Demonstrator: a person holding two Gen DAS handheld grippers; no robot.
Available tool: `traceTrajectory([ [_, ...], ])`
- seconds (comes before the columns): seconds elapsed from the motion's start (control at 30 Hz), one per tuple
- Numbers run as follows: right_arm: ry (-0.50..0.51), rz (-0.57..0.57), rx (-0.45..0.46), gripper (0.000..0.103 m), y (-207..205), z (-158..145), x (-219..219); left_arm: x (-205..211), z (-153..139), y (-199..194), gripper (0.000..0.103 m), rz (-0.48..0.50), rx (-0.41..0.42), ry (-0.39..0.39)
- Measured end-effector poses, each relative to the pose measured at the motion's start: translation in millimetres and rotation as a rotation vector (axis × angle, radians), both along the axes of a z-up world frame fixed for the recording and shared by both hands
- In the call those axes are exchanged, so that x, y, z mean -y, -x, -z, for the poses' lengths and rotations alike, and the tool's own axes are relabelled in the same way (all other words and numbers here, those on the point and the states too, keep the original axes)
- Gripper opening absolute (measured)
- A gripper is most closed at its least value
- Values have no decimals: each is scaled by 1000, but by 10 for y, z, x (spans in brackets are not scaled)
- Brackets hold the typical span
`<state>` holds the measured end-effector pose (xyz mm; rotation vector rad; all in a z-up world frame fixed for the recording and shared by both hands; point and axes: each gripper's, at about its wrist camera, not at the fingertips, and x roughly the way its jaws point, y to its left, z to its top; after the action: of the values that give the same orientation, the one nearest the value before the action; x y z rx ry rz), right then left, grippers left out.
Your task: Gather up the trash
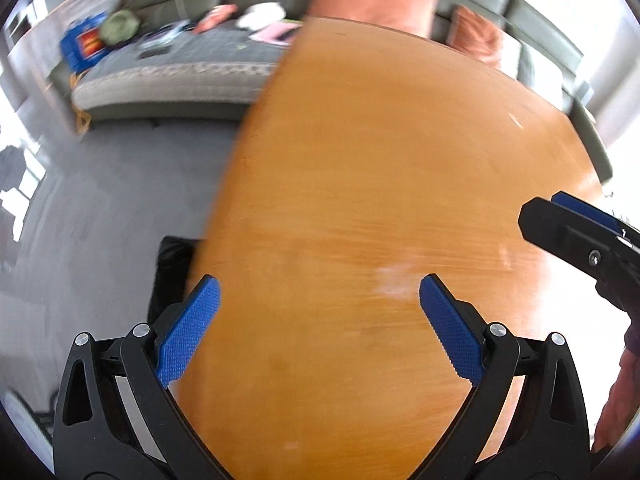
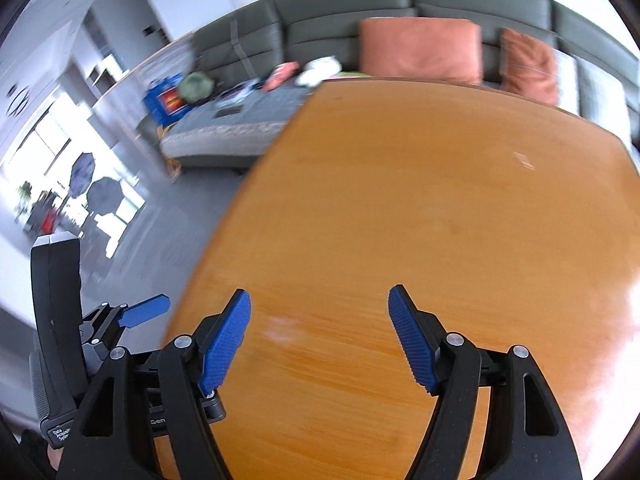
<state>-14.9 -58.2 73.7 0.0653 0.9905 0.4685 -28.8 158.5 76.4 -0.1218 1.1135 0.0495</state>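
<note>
My left gripper (image 1: 319, 292) is open and empty, held above the orange wooden table (image 1: 380, 184). My right gripper (image 2: 319, 306) is open and empty above the same table (image 2: 420, 200). The right gripper's tip shows at the right edge of the left wrist view (image 1: 568, 216). The left gripper shows at the lower left of the right wrist view (image 2: 144, 312). A small pale scrap (image 1: 516, 120) lies far right on the table; it also shows in the right wrist view (image 2: 524, 160). A whitish smear (image 1: 394, 280) marks the table near the left gripper. Both views are motion-blurred.
A grey sofa (image 2: 400, 4) with orange cushions (image 2: 420, 48) stands behind the table. A grey daybed (image 1: 180, 64) at the left holds a blue box (image 1: 82, 46), a green bundle and several loose items. Grey floor (image 1: 100, 200) lies left of the table. A black object (image 1: 172, 264) sits by the table's edge.
</note>
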Motion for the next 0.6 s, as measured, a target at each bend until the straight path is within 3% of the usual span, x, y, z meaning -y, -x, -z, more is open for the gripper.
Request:
traceTrajectory([
  [0.27,6,156,-27,72,28,229,901,849,143,-181,96,138,-28,-1],
  [0.6,25,242,-21,72,150,569,1622,1433,332,-318,96,194,-44,-26],
])
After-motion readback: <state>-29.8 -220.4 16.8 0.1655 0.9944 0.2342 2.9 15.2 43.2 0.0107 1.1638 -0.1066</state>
